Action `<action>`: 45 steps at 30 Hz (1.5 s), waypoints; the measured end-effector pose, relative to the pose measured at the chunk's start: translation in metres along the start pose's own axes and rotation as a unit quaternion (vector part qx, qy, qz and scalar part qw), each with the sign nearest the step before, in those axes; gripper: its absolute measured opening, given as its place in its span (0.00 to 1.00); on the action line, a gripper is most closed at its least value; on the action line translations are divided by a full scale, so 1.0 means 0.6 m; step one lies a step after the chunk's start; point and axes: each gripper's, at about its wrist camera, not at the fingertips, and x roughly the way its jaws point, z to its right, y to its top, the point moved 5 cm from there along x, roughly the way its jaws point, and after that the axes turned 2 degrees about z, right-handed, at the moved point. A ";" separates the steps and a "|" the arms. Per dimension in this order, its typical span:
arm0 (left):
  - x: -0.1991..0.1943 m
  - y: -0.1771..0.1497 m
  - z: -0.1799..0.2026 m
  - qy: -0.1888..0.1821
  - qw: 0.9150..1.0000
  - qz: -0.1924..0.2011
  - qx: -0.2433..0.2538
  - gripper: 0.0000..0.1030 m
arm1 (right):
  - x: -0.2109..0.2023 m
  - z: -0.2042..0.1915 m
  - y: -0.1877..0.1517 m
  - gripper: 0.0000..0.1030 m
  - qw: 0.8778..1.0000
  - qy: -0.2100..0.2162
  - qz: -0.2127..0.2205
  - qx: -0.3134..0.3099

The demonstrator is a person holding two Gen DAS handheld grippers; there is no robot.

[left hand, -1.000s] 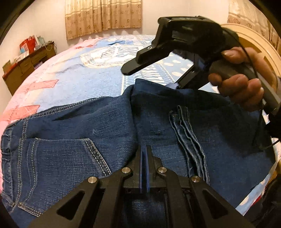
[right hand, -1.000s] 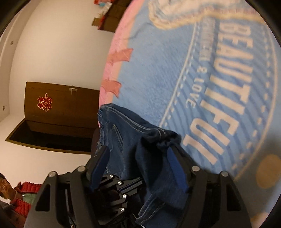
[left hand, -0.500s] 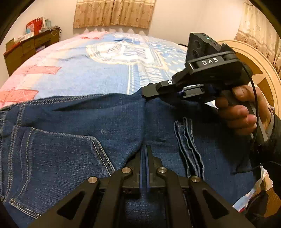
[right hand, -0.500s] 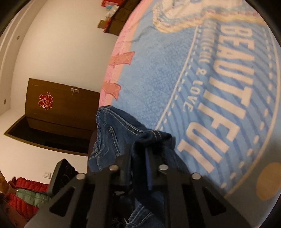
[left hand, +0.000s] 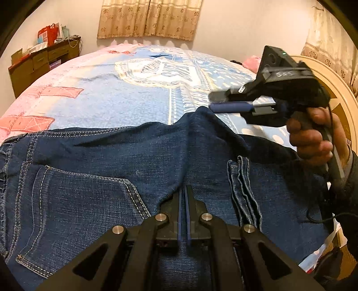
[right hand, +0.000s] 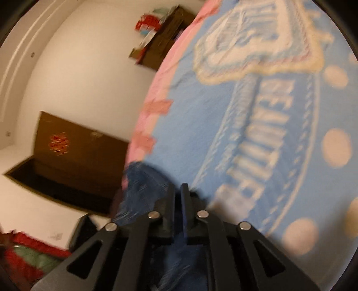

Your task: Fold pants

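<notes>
Dark blue denim pants (left hand: 94, 179), folded and lying flat across the near part of a bed; heavy twill weave, pale contrast stitching, a patch pocket (left hand: 73, 215) with double-stitched edges at near left, and a ridge of bunched seams or hems (left hand: 243, 197) at near right. The far edge of the fabric rises in a small peak at centre. Beneath it, a fleecy blanket (left hand: 134, 100), light blue with a pink border, cream dots, a cream-edged emblem and large pale lettering. Left hand-held gripper (left hand: 184, 190): black frame, blue pads, jaws pressed almost together with only a thin slit showing, tips resting at a crease in the denim; whether cloth is pinched between them cannot be told. Right hand-held gripper (left hand: 220, 101): black, held in a hand (left hand: 311, 134) at the right, raised over the far right edge of the pants; jaws narrow and just opening a little, nothing seen between the tips in the left view; its own view is blurred. At far left, a brown wooden dresser (left hand: 33, 67) carrying red bags and boxes (left hand: 48, 34), contents not legible. Patterned beige curtains (left hand: 147, 19) hang on the far wall.
</notes>
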 end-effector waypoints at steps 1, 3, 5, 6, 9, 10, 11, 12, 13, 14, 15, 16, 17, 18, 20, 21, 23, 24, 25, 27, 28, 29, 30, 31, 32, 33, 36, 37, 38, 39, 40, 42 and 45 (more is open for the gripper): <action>0.000 -0.001 -0.002 -0.001 1.000 0.001 -0.001 0.03 | 0.000 -0.008 -0.004 0.63 1.000 0.002 0.001 -0.005; 0.001 0.001 0.001 -0.001 1.000 0.002 -0.003 0.03 | 0.006 -0.024 -0.008 0.79 1.000 0.005 0.004 -0.013; -0.005 -0.004 0.011 -0.001 1.000 0.002 -0.004 0.03 | 0.021 -0.032 -0.014 0.71 0.999 -0.015 -0.010 -0.032; -0.008 -0.005 0.009 -0.001 1.000 0.002 -0.003 0.03 | 0.035 -0.033 -0.016 0.58 0.999 -0.021 -0.019 -0.034; -0.007 -0.006 0.010 0.000 1.000 0.002 0.001 0.03 | 0.065 -0.021 -0.027 0.24 0.997 -0.044 -0.048 -0.035; -0.008 -0.005 0.010 0.001 1.000 0.001 0.003 0.03 | 0.072 -0.016 -0.030 0.11 0.997 -0.052 -0.052 -0.038; -0.009 -0.005 0.011 0.002 1.000 0.001 0.004 0.03 | 0.073 -0.010 -0.028 0.10 0.997 -0.052 -0.045 -0.033; -0.008 -0.005 0.012 0.002 1.000 0.002 0.005 0.03 | 0.066 -0.006 -0.022 0.06 0.997 -0.058 -0.030 -0.033; -0.008 -0.006 0.013 0.004 1.000 0.002 0.007 0.03 | 0.057 -0.004 -0.016 0.04 0.997 -0.069 -0.013 -0.037; -0.008 -0.006 0.015 0.005 1.000 0.002 0.009 0.03 | 0.050 -0.002 -0.012 0.04 0.997 -0.074 -0.004 -0.035; -0.009 -0.006 0.020 0.007 1.000 0.002 0.011 0.03 | 0.043 0.001 -0.009 0.04 0.996 -0.078 0.002 -0.033; -0.006 -0.007 0.026 0.013 1.000 0.003 0.017 0.03 | 0.040 0.004 -0.007 0.04 0.995 -0.088 0.004 -0.036; -0.005 -0.007 0.031 0.017 1.000 0.003 0.022 0.03 | 0.038 0.007 -0.006 0.04 0.994 -0.102 0.006 -0.039; -0.005 -0.007 0.033 0.020 0.999 0.004 0.025 0.03 | 0.038 0.008 -0.006 0.04 0.994 -0.104 0.006 -0.038; -0.005 -0.009 0.037 0.028 0.999 0.006 0.034 0.03 | 0.035 0.009 -0.007 0.04 0.993 -0.112 0.010 -0.040; -0.005 -0.010 0.040 0.031 0.999 0.007 0.037 0.03 | 0.033 0.008 -0.007 0.04 0.992 -0.116 0.014 -0.042; -0.006 -0.013 0.046 0.036 0.998 0.008 0.042 0.03 | 0.026 0.001 -0.006 0.04 0.991 -0.119 0.030 -0.047; -0.009 -0.015 0.055 0.039 0.998 0.009 0.045 0.03 | 0.017 -0.004 -0.005 0.05 0.990 -0.127 0.040 -0.051; -0.009 -0.016 0.059 0.043 0.998 0.010 0.048 0.03 | 0.009 -0.008 -0.006 0.06 0.989 -0.129 0.047 -0.054; -0.011 -0.017 0.061 0.048 0.998 0.010 0.050 0.03 | -0.015 -0.017 -0.010 0.08 0.988 -0.131 0.060 -0.056; -0.011 -0.018 0.059 0.049 0.997 0.010 0.050 0.03 | -0.020 -0.024 -0.014 0.09 0.987 -0.134 0.062 -0.062; -0.013 -0.018 0.060 0.052 0.997 0.010 0.052 0.03 | -0.030 -0.035 -0.022 0.09 0.985 -0.139 0.067 -0.072; -0.015 -0.019 0.061 0.054 0.997 0.010 0.053 0.03 | -0.034 -0.041 -0.028 0.09 0.984 -0.146 0.070 -0.077; -0.019 -0.022 0.063 0.057 0.997 0.010 0.053 0.03 | -0.040 -0.049 -0.037 0.09 0.981 -0.157 0.072 -0.088; -0.023 -0.021 0.065 0.059 0.997 0.011 0.053 0.03 | -0.046 -0.061 -0.051 0.10 0.977 -0.171 0.073 -0.106; -0.027 -0.021 0.065 0.061 0.997 0.013 0.053 0.03 | -0.050 -0.069 -0.062 0.12 0.974 -0.180 0.073 -0.118; -0.041 -0.017 0.066 0.075 0.995 0.022 0.058 0.03 | -0.054 -0.090 -0.099 0.21 0.969 -0.186 0.070 -0.144; -0.043 -0.017 0.065 0.078 0.995 0.023 0.059 0.03 | -0.054 -0.095 -0.109 0.28 0.969 -0.187 0.070 -0.147; -0.044 -0.018 0.063 0.079 0.995 0.023 0.058 0.03 | -0.054 -0.099 -0.121 0.32 0.967 -0.191 0.071 -0.152; -0.044 -0.019 0.063 0.079 0.995 0.022 0.057 0.03 | -0.052 -0.100 -0.127 0.34 0.966 -0.192 0.072 -0.154; -0.043 -0.020 0.063 0.083 0.995 0.020 0.059 0.03 | -0.051 -0.100 -0.135 0.34 0.966 -0.193 0.072 -0.155; -0.037 -0.024 0.065 0.091 0.994 0.013 0.066 0.03 | -0.051 -0.097 -0.150 0.38 0.968 -0.190 0.073 -0.148; -0.031 -0.028 0.070 0.103 0.991 0.006 0.080 0.04 | -0.052 -0.082 -0.166 0.54 0.969 -0.194 0.079 -0.134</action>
